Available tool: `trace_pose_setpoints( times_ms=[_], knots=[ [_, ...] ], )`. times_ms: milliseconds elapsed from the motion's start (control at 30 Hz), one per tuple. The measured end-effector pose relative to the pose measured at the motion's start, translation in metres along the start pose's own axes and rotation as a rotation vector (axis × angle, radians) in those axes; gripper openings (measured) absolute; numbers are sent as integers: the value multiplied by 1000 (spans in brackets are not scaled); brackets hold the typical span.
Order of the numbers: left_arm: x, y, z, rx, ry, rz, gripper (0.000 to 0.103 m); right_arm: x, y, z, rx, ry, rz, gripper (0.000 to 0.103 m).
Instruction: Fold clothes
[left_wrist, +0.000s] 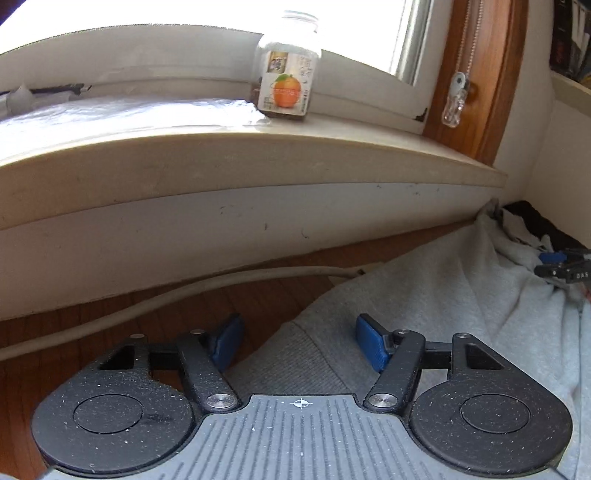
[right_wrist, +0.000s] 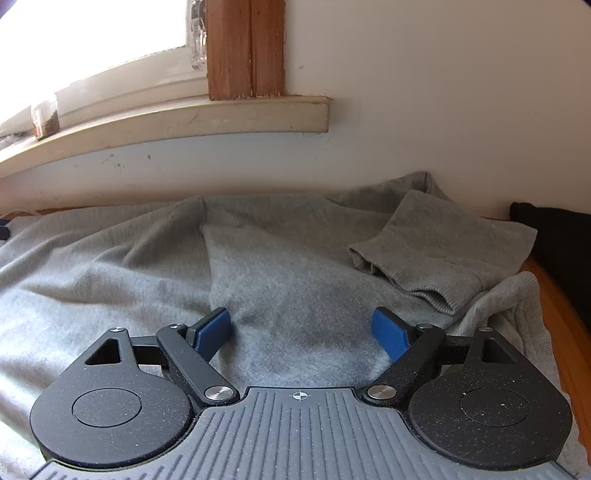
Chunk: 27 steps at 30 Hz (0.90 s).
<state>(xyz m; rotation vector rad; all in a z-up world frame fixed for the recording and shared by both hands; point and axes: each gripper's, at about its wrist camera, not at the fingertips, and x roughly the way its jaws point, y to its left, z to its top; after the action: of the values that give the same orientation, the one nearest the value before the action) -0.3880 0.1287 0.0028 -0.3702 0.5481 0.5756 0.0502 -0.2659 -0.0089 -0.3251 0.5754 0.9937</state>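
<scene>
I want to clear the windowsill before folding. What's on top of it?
A clear jar with an orange-fruit label stands on the windowsill, with crinkled clear plastic lying left of it. Glare from the window hides the sill's back edge.

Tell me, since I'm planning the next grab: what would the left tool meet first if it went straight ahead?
Probably the grey sweater's ribbed hem, lying between the open left tool on the wooden floor; depth is unclear.
</scene>
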Motion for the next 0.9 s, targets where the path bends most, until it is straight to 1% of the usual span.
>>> trace_pose_setpoints(
  times_ms=[67,133,167,200,233,267,367,433,500,533,567,600,633,667,700,800,867,900],
  knots=[
    [-1,0,0,1,-9,-3,68,-1,2,2,-21,-2,-3,83],
    [0,-1,0,7,-8,-7,59,-3,7,14,-48,-31,12,82],
    [1,-2,0,12,-5,-4,58,-4,10,21,-62,-48,20,77],
    [2,-3,-1,21,-1,-2,55,-5,12,28,-75,-64,28,70],
    [4,-4,-1,29,7,-1,52,-1,16,35,-78,-63,38,69],
    [4,-4,-2,33,8,-1,52,6,21,44,-88,-49,46,69],
    [3,-5,-1,33,0,-2,44,36,38,64,-123,-17,53,69],
    [2,-4,-2,27,-4,-3,30,57,47,74,-149,-8,62,69],
    [2,-3,-2,22,-7,-9,24,79,49,81,-128,48,100,70],
    [1,-2,-3,20,-10,-19,18,86,50,82,-129,61,99,69],
    [0,-2,-3,18,-14,-31,16,91,51,83,-135,69,94,68],
    [0,-1,-3,17,-16,-38,13,96,52,83,-140,78,89,59],
    [0,0,-3,16,-17,-40,11,98,50,83,-123,82,116,49],
    [0,0,-3,16,-19,-36,10,98,45,84,-90,86,157,24],
    [-1,0,-3,20,-22,-34,9,94,44,85,-89,63,149,13],
    [-5,0,-3,17,-53,-13,8,73,46,85,-103,-50,98,6],
    [-7,0,-2,15,-68,-5,8,60,49,82,-118,-105,75,6],
    [-7,0,-2,18,-74,-2,8,57,49,80,-125,-103,78,6]
  ],
)
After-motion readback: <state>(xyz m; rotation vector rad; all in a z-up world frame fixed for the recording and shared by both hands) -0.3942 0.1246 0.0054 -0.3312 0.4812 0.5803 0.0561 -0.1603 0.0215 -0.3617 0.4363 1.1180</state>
